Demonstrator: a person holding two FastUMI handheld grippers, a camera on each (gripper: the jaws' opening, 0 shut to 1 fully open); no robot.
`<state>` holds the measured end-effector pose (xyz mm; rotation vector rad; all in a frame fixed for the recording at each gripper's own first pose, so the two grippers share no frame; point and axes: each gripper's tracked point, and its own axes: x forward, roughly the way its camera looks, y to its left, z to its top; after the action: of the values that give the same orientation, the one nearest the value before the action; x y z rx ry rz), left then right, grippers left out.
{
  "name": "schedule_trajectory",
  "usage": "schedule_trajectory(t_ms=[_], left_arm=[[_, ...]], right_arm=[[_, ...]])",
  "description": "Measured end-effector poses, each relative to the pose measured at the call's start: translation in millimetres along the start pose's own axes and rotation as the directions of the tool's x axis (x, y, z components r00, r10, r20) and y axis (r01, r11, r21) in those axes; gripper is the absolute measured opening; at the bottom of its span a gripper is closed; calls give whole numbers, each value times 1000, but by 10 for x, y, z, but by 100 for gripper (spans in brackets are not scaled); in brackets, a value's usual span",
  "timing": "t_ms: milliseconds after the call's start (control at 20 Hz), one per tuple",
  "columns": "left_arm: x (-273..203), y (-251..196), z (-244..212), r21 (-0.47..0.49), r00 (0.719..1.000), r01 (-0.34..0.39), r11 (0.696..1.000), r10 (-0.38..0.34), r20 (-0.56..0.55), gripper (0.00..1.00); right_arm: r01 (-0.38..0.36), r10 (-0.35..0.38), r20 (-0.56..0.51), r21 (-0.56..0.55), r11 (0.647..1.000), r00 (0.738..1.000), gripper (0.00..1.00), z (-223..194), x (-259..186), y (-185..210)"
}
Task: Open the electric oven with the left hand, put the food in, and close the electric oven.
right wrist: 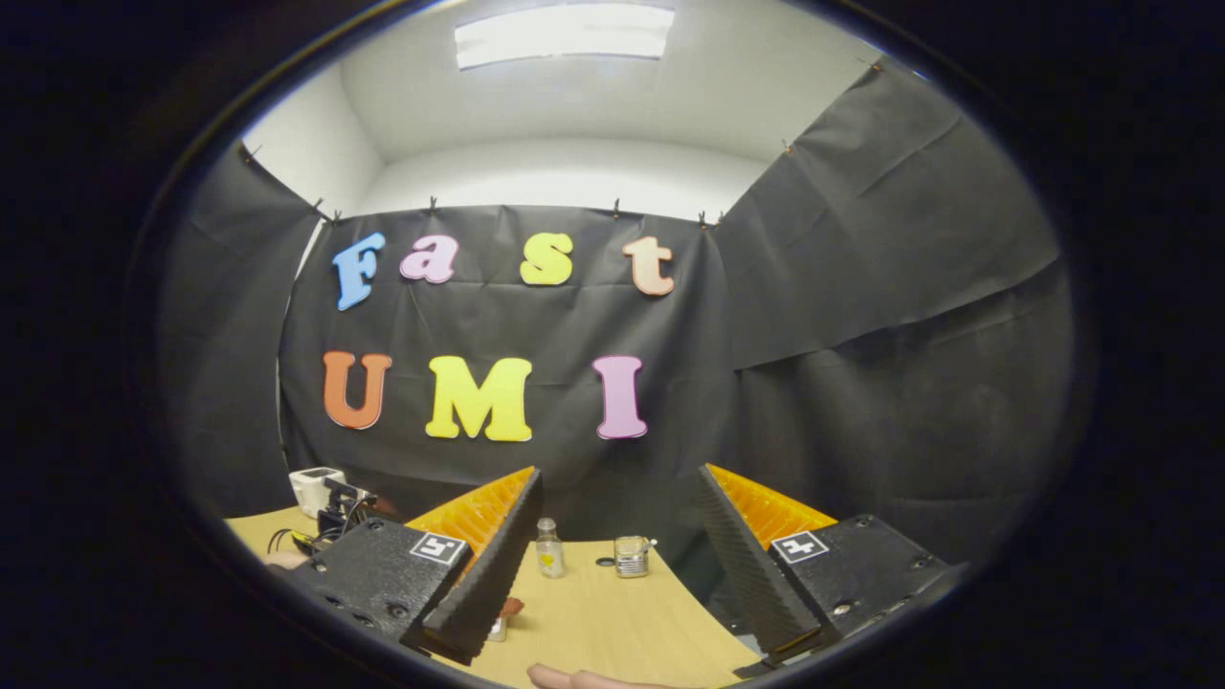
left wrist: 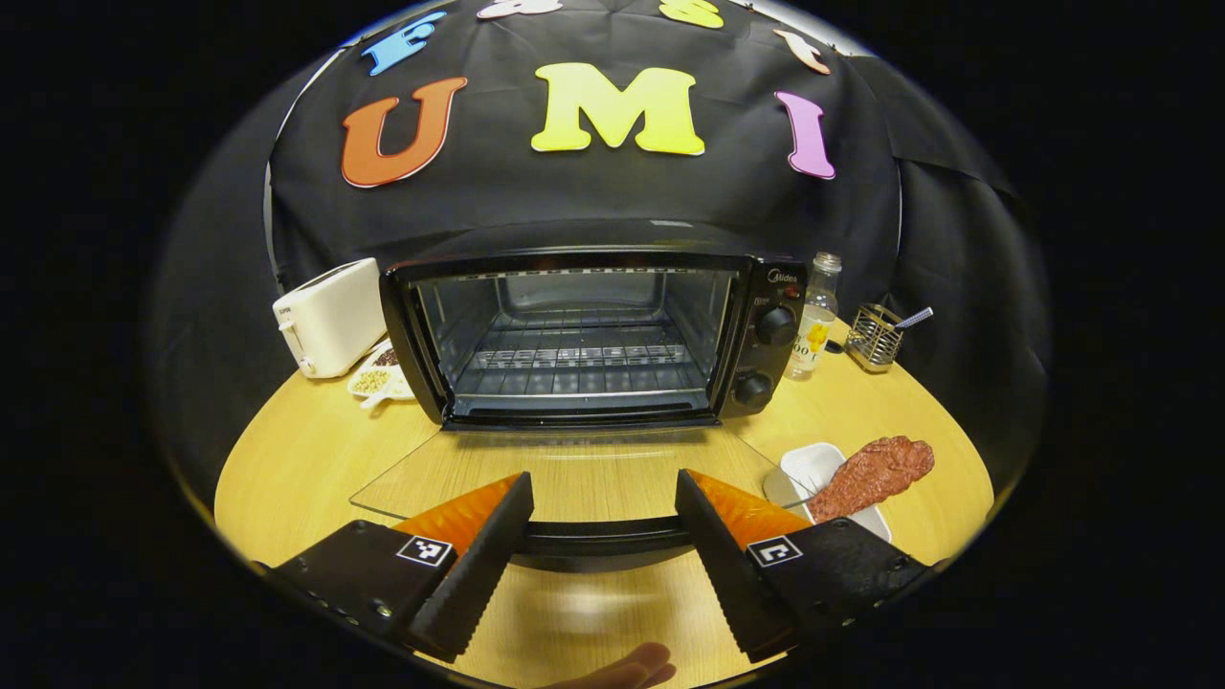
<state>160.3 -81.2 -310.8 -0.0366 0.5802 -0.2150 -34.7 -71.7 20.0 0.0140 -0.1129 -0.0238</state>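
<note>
From my left gripper view, the black electric oven (left wrist: 584, 335) sits dead ahead on the round light-wood table (left wrist: 287, 450), its chamber bare down to the wire rack, and its glass door (left wrist: 565, 474) is folded flat toward me with the dark handle bar (left wrist: 603, 541) lying crosswise between the 2 fingers of the left gripper (left wrist: 603, 502). Those fingers stand spread, and I cannot tell whether either touches the bar. So opening looks done, and I judge the food is next. The reddish-brown slab of meat (left wrist: 873, 474) lies on a small white rectangular dish (left wrist: 813, 464) to the right of the open door, its long axis running diagonally up and away to the right. That puts it off the left gripper's right side, so I would guess my right hand is the better placed to fetch it. In the right gripper view, the right gripper (right wrist: 617, 531) is raised and aimed at the booth's black wall, fingers spread with nothing between them. It does give me the far table edge with a small clear bottle (right wrist: 548, 547) and a wire-mesh holder (right wrist: 632, 556), which the left gripper view places to the right of the oven.
</note>
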Motion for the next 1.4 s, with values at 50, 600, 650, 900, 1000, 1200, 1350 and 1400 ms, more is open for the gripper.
schedule_trajectory(t_ms=[50, 600, 650, 900, 1000, 1200, 1350, 1400], left_arm=[[12, -8, -24, 5, 1000, -5, 1000, 5, 0, 96], [243, 67, -439, 2, 1000, -16, 1000, 16, -5, 96], [232, 75, -442, 2, 1000, -14, 1000, 14, -5, 96], [-62, 114, -131, -33, 995, -10, 999, 13, 99, 96], [-351, 142, 139, -30, 982, -24, 999, 29, 188, 95], [-1082, 92, 714, -21, 937, -13, 1000, 19, 350, 95], [-1617, -15, 1011, -18, 910, 26, 999, -16, 415, 95], [-1797, -30, 1103, -16, 897, 25, 1000, -16, 442, 95]], right_arm=[[0, 0, -1, -3, 1000, 1000, 96, -11, 3, 19], [-36, 35, -48, -19, 999, 998, 100, -185, 62, 176], [-36, 35, -52, -19, 999, 998, 96, -200, 75, 175], [-103, 97, -125, -40, 994, 987, 100, -483, 204, 331], [-128, 116, -179, -55, 990, 977, 100, -665, 326, 379], [-151, 127, -324, -50, 987, 938, 97, -1148, 595, 411], [-166, 142, -483, -6, 986, 864, 100, -1644, 841, 441], [-169, 147, -534, 9, 986, 833, 100, -1818, 931, 455]])
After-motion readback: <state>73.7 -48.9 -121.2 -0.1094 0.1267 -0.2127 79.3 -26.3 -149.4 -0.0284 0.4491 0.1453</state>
